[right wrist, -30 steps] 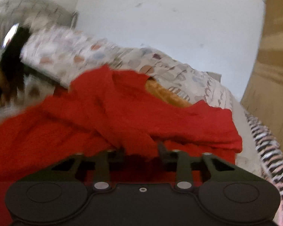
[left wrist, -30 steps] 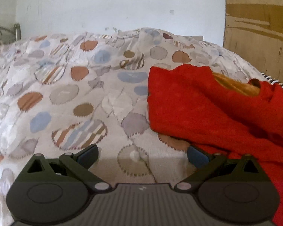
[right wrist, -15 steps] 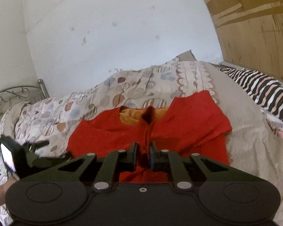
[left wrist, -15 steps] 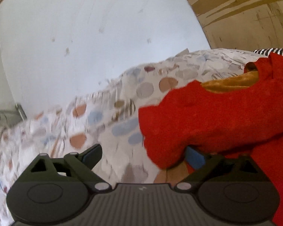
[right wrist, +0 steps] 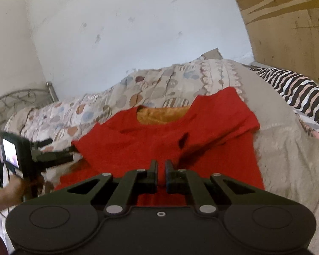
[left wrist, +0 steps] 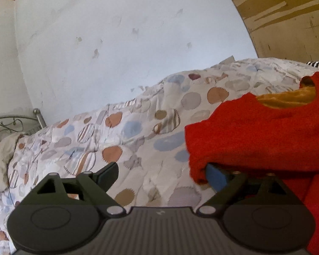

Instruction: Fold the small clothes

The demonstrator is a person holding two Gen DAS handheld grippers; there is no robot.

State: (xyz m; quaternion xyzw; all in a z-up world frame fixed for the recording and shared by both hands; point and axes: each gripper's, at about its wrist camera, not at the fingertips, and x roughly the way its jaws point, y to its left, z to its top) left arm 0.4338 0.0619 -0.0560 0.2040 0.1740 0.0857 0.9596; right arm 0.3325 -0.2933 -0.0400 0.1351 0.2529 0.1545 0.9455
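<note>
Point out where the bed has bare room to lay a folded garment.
Free: grey blanket between the red garment and striped pillow; patterned quilt left of the garment. Crowded: the middle, where the left tool and right tool work.

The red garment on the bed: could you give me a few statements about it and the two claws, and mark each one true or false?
1. The red garment lies on a patterned quilt. True.
2. The left claw is closed tight. False: its fingers stand wide apart, one under the garment's edge.
3. The right claw has its fingers nearly together over the red cloth. True.
4. The garment's lining at the neck is blue. False: the lining is golden orange.
5. A striped black and white fabric lies to the right of the garment. True.
</note>
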